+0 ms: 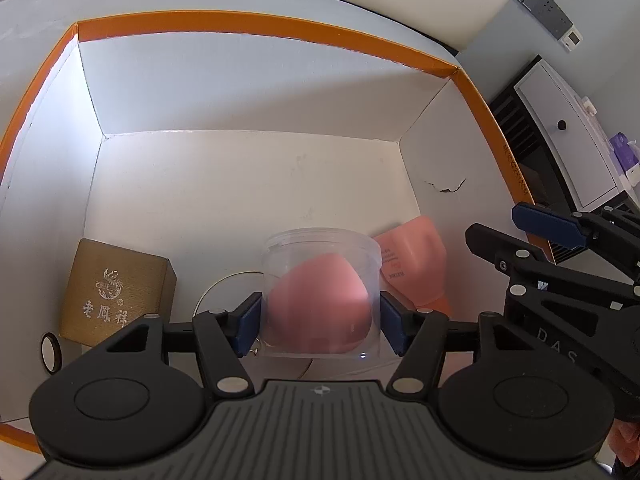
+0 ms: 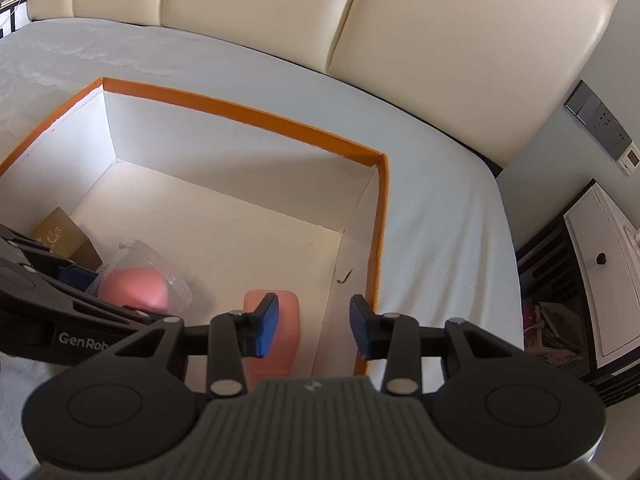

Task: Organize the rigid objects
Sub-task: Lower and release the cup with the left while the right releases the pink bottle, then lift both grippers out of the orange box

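Left gripper (image 1: 320,320) clamps a clear jar (image 1: 320,268) holding a pink sponge (image 1: 320,300), low centre of frame, inside the orange-rimmed box (image 1: 260,28). Gold box (image 1: 116,288) lower left, pink pouch (image 1: 416,264) just right of jar. Right gripper (image 2: 314,326) wide apart, holding nothing, over the pouch. Box sits on a bed (image 2: 440,220).

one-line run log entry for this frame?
left gripper: shut on clear plastic jar holding pink sponge | right gripper: open, empty | site: orange-rimmed white cardboard box

Gold box (image 2: 60,236) half hidden behind left tool (image 2: 60,300), pink bottle (image 2: 276,336) base cut off
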The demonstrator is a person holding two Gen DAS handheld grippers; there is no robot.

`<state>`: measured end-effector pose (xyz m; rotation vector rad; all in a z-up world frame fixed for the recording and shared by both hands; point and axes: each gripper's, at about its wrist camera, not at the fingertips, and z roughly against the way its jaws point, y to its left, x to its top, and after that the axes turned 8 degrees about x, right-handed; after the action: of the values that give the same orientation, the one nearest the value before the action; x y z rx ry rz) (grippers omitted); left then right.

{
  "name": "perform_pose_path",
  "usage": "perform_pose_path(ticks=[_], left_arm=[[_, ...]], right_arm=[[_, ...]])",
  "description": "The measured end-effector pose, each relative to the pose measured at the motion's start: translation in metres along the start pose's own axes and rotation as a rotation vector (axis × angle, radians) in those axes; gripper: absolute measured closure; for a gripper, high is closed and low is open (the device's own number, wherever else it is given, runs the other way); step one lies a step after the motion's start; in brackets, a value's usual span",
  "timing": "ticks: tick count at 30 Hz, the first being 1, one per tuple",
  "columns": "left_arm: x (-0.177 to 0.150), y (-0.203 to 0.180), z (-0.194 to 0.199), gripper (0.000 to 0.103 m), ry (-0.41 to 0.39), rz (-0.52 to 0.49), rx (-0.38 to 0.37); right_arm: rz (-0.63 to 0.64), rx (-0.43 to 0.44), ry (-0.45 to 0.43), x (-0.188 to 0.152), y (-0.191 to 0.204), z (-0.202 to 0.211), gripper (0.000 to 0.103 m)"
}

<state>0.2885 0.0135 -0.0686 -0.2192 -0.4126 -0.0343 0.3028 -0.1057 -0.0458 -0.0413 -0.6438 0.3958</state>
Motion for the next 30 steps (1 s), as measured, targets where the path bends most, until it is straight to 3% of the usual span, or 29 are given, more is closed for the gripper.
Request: perform_pose_path(ticks=[1,8,13,20,23,24,25,30], left_arm=[[0.0,0.0,0.0,0.025,-0.002,-0.002,-0.001],[-0.003,0.0,0.001,0.019,-0.011,-0.006,-0.005],[-0.008,-0.002,0.008,0.012,-0.062,-0.05,0.007],[-0.01,0.009,0.01,0.008,-0.027,0.035,-0.051],[-0.012,0.015,0.018,0.008,-0.063,0.081,-0.102],[-0.013,0.018,0.021,0.008,-0.075,0.09,-0.119],[-0.014,0.021,0.026,0.008,-0.086,0.098,-0.14],[-0.017,0.025,0.046,0.009,-0.127,0.1,-0.164]], right_arm=[[-0.003,0.001,-0.001,0.0,0.0,0.0,0.063],[-0.026,0.006,-0.02,0.0,-0.002,0.004,0.063],[-0.043,0.008,-0.043,-0.003,-0.002,0.01,0.062],[-0.107,0.025,-0.055,-0.003,-0.007,0.018,0.062],[-0.133,0.018,-0.077,-0.003,-0.009,0.026,0.055],[-0.137,-0.003,-0.092,-0.003,-0.01,0.03,0.044],[-0.144,-0.014,-0.107,-0.004,-0.011,0.033,0.041],[-0.211,0.008,-0.148,-0.016,-0.017,0.05,0.041]])
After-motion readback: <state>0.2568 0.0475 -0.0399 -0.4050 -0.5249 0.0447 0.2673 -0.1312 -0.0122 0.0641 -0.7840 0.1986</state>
